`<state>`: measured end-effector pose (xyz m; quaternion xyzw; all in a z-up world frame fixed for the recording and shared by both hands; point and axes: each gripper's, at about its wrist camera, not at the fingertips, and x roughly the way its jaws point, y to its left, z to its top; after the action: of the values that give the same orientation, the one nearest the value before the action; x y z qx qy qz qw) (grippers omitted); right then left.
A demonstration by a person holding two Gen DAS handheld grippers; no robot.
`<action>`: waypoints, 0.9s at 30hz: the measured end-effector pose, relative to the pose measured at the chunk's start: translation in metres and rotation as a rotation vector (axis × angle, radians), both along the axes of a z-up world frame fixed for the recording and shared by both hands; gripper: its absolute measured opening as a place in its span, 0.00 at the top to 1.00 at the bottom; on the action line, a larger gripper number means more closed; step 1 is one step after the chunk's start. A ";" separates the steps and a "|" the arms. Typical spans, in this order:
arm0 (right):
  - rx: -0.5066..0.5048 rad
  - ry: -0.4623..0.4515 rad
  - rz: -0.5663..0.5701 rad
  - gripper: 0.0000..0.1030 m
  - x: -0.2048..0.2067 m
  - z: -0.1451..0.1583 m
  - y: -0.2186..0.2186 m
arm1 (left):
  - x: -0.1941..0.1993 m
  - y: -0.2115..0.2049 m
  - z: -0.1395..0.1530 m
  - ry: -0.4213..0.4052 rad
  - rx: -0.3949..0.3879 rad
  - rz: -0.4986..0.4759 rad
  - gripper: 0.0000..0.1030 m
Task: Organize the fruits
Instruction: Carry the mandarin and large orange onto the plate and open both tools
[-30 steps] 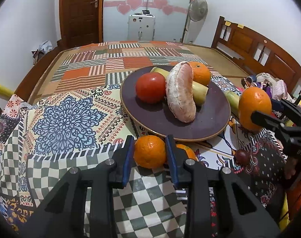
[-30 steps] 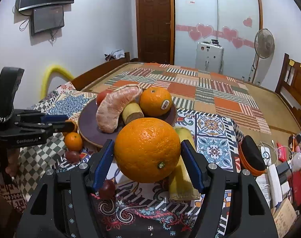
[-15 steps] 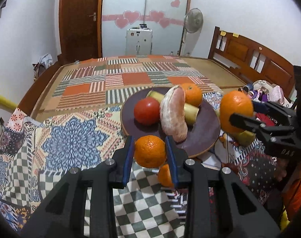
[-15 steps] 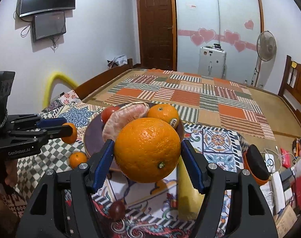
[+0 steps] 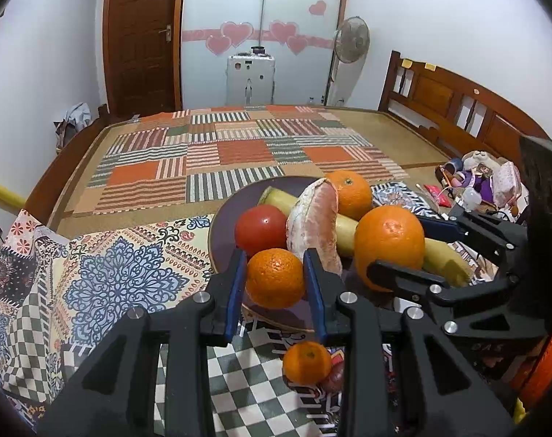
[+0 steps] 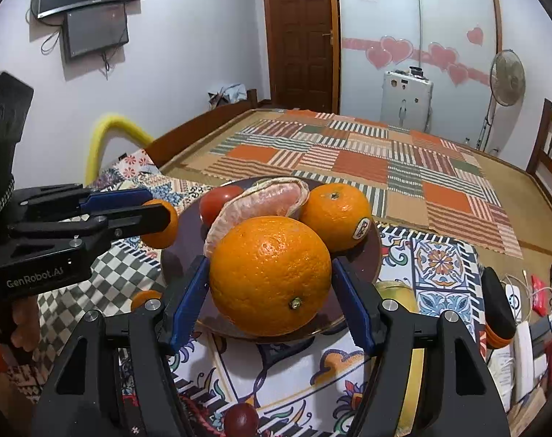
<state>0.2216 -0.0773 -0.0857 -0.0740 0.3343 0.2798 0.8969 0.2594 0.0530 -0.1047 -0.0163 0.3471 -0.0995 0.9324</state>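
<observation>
At the left, patterned cloths (image 5: 104, 273) cover the near end of the bed, with open cloth reaching to the left edge. The left hand-held gripper (image 5: 275, 284) pinches a small mandarin (image 5: 275, 283) between its blue pads, held above the near left rim of the dark plate (image 5: 221, 233). On the plate lie a tomato (image 5: 261, 229), a peeled pomelo piece (image 5: 317, 222), a pale banana (image 5: 345, 225) and 1 stickered orange (image 6: 336, 216) at the far side. Bare plate shows only along the left rim and the near edge. Below the left hand-held gripper, a second mandarin (image 5: 306, 362) rests on the checked cloth touching a small dark red fruit (image 5: 334, 378). To the right, the right hand-held gripper (image 6: 270, 296) clamps a large orange (image 6: 270, 275) above the plate's near right edge, just beside the pomelo. Another dark red fruit (image 6: 240, 417) lies near, off the plate. Far right, clutter (image 6: 523, 327) crowds the bed's edge.
</observation>
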 end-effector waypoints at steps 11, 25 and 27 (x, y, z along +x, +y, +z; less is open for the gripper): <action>-0.009 0.023 0.014 0.36 0.003 -0.004 0.001 | 0.015 -0.006 -0.018 0.061 -0.002 -0.007 0.69; -0.009 0.026 0.012 0.36 0.003 -0.006 0.002 | 0.015 -0.010 -0.020 0.070 0.009 -0.012 0.65; -0.018 0.014 0.003 0.36 0.002 -0.004 0.002 | 0.012 -0.008 -0.019 0.064 0.009 -0.003 0.57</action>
<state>0.2234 -0.0753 -0.0898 -0.0807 0.3428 0.2786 0.8935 0.2709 0.0449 -0.1233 -0.0146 0.3774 -0.0989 0.9207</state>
